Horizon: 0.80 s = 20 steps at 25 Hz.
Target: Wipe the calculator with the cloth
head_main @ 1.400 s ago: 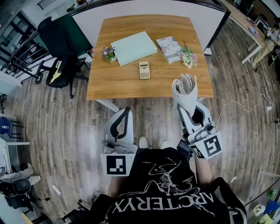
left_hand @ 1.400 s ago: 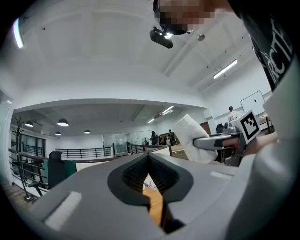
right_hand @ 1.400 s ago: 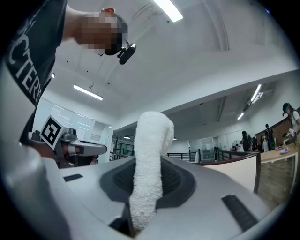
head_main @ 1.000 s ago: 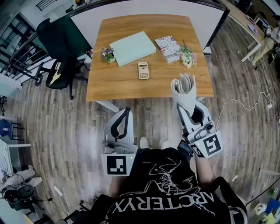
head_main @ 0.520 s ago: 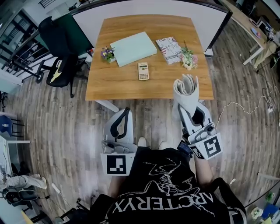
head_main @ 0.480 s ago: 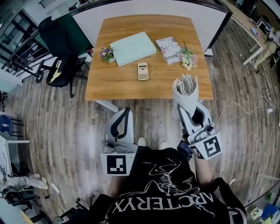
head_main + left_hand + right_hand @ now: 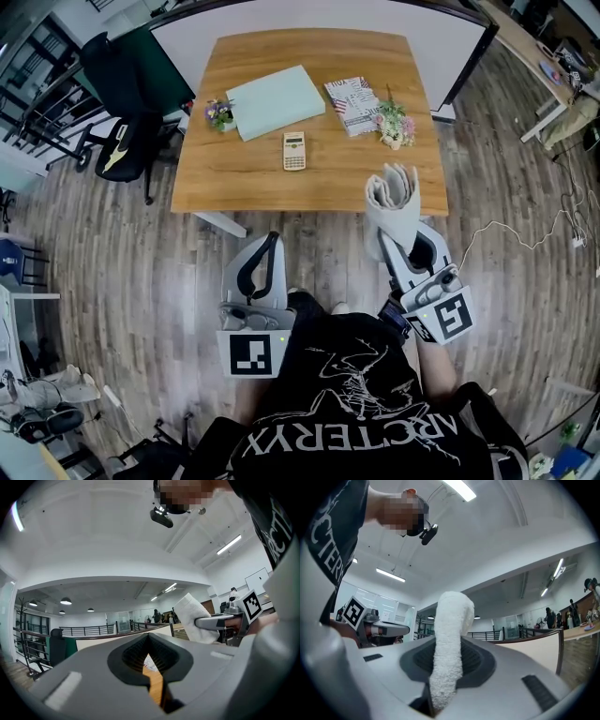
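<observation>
The small beige calculator (image 7: 293, 150) lies flat near the middle of the wooden table (image 7: 234, 178), well ahead of both grippers. My right gripper (image 7: 401, 246) is shut on a rolled white cloth (image 7: 392, 200), which stands up from its jaws over the table's near right edge. In the right gripper view the cloth (image 7: 449, 644) fills the gap between the jaws. My left gripper (image 7: 270, 240) hangs over the floor short of the table, jaws together with nothing in them. The left gripper view shows the cloth (image 7: 194, 616) off to the right.
On the table lie a pale green folder (image 7: 275, 89), a patterned book (image 7: 349, 92), a small flower pot (image 7: 219, 112) and a bunch of flowers (image 7: 394, 125). A black office chair (image 7: 122, 141) stands left of the table. A white partition (image 7: 309, 19) runs behind it.
The table and its things have slid a little left in the head view. Both grippers keep the same pose, and the cloth stays in the right one.
</observation>
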Tool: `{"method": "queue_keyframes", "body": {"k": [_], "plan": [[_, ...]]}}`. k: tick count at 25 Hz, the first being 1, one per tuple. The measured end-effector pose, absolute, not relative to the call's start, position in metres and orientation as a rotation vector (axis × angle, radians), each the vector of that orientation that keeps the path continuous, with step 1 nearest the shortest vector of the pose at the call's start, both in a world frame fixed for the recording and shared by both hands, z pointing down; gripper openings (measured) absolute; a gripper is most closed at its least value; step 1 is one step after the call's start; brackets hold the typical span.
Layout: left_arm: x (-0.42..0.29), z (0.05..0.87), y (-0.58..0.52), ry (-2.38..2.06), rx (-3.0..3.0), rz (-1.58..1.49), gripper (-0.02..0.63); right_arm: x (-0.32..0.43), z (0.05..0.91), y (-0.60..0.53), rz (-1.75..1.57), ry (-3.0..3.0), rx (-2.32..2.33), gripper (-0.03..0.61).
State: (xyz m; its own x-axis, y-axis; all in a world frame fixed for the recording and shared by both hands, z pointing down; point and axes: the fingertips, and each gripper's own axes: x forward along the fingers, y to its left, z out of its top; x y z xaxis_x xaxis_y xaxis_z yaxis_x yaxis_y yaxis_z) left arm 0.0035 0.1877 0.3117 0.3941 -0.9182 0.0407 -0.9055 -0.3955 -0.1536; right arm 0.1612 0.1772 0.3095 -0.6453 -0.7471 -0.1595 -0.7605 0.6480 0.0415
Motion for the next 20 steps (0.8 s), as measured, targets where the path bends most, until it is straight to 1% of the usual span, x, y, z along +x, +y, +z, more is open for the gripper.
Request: {"method": "queue_keyframes", "body": {"k": [5,10,20], "plan": [[-0.004,0.322,0.164,1.706,-2.517,-0.204,0.009,0.157,0.323,0.144,0.123,2.759,-1.245,0.092],[-0.021,0.328,0.115,1.705,-2.518,-0.177,0.009,0.139,0.331,0.097,0.121,2.770,-1.242,0.091],[-0.080,0.332,-0.057,1.564,-2.624,-0.244,0.009,0.087,0.327,-0.062,0.107,2.728,-1.434,0.092]]}}
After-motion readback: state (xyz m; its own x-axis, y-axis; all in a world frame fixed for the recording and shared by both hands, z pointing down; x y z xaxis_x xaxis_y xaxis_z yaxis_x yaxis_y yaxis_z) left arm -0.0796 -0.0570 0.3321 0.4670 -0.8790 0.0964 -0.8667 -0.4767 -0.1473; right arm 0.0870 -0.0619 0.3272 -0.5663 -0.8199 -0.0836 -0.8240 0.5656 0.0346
